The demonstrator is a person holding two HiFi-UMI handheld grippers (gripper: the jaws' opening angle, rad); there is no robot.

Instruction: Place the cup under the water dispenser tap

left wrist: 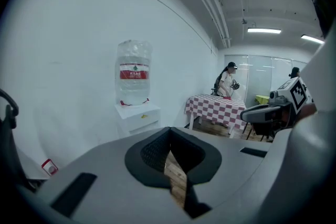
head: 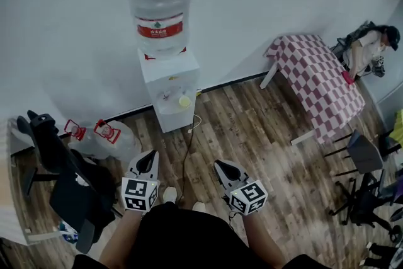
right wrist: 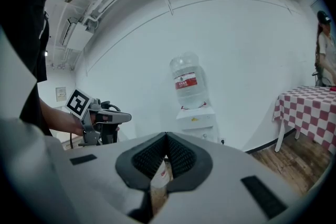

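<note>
A: Your left gripper (head: 149, 159) and right gripper (head: 224, 171) are both pressed together with nothing between the jaws. They sit low and near you, well apart from the water dispenser (head: 169, 88) at the far wall.

B: The cup (head: 184, 101) you want — small, pale yellow — looks to sit in the front of that dispenser, toward its right side, below the big bottle (head: 158, 6). You can't tell from here whether it stands squarely under the tap, because it's too small to judge.

A: Treat it as light and thin-walled; I'd guess paper or soft plastic. It will likely tip at a nudge and buckle if you squeeze hard.

B: So if you need to move it, spread one pair of jaws and take it across the side wall about halfway up. Close only until it stops slipping — no more.
</note>
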